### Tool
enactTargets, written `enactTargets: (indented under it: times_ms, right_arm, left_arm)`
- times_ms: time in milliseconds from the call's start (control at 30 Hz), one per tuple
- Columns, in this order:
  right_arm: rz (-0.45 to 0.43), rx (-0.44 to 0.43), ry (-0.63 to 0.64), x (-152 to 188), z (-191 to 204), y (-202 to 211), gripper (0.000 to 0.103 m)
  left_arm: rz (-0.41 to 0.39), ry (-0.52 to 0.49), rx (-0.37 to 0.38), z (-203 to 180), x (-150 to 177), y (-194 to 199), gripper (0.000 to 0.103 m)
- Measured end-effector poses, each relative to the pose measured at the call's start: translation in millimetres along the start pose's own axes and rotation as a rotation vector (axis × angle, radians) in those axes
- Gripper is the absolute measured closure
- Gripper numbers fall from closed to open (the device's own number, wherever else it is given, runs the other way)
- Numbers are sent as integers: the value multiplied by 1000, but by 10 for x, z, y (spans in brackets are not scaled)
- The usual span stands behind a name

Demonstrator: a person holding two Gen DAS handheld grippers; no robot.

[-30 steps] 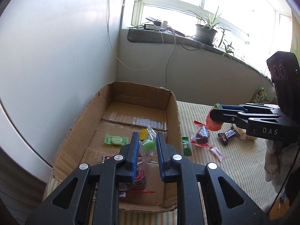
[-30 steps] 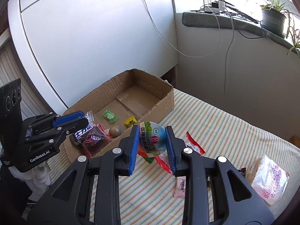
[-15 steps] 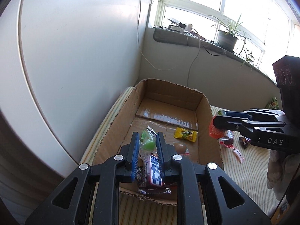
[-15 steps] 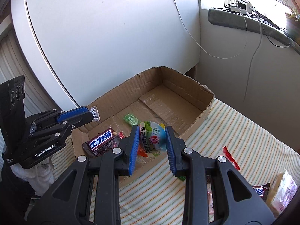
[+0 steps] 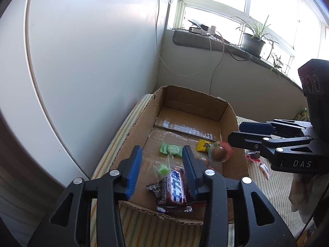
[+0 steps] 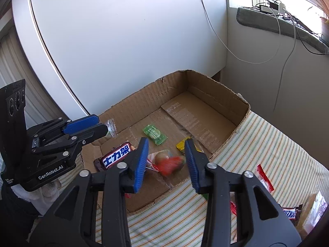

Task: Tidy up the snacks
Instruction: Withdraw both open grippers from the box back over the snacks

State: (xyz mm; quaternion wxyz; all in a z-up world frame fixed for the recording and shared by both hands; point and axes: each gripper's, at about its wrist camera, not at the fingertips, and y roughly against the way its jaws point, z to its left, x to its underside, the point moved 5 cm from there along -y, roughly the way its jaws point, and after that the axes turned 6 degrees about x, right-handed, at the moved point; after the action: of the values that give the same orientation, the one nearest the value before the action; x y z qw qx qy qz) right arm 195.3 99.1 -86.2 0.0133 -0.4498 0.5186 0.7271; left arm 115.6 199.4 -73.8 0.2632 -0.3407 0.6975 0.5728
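**Both grippers spread wide above the snack box**

The cardboard box (image 6: 207, 111) sits on a striped tablecloth (image 6: 267, 150) by a white wall. Its near wall is partly hidden behind the right gripper (image 6: 166, 160) in the right wrist view, and the left gripper (image 5: 162, 164) covers part of its floor in the left wrist view. Both grippers have their blue-padded fingers apart and clamp nothing.

Between the right gripper's fingers, a round jelly cup (image 6: 170, 162) with red, green and brown parts is motion-blurred over the box; whether it touches the floor cannot be told. Between the left gripper's fingers, a small green candy in clear wrap (image 5: 163, 168) is likewise blurred, just above a dark chocolate bar (image 5: 174, 187) with blue and white lettering.

Lying on the box floor are 3 sharper items: that bar, a green wrapped sweet (image 6: 155, 134) and a yellow packet (image 5: 203, 145), half covered by a finger in the right wrist view.

Outside the box, several snacks on the cloth are cut off at the right edge, including a red wrapper (image 6: 265, 178).
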Motion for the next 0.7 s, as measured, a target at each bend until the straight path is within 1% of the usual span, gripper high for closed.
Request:
enactTargets:
  times_ms: [33, 100, 167, 233, 467, 600, 700]
  right_arm:
    - [-4, 1, -2, -2, -10, 7, 42]
    - [-7, 10, -8, -2, -34, 31, 39]
    - [-14, 24, -11, 6, -69, 64, 28]
    - [-20, 30, -13, 22, -103, 96, 25]
    - [-33, 50, -42, 130, -335, 269, 25]
    - [-34, 60, -72, 230, -576, 402, 25]
    - [-25, 88, -87, 343, -795, 490, 25]
  left_arm:
    - [-2, -2, -3, -2, -1, 3, 59]
    - [-2, -4, -4, -14, 0, 3, 59]
    - [-3, -10, -4, -40, -2, 4, 59]
    - [-6, -15, -2, -70, -7, 10, 59]
    - [-18, -35, 30, -266, -16, 53, 59]
    - [-19, -56, 59, -442, -14, 59, 59]
    - [-16, -75, 81, -589, -1, 62, 59]
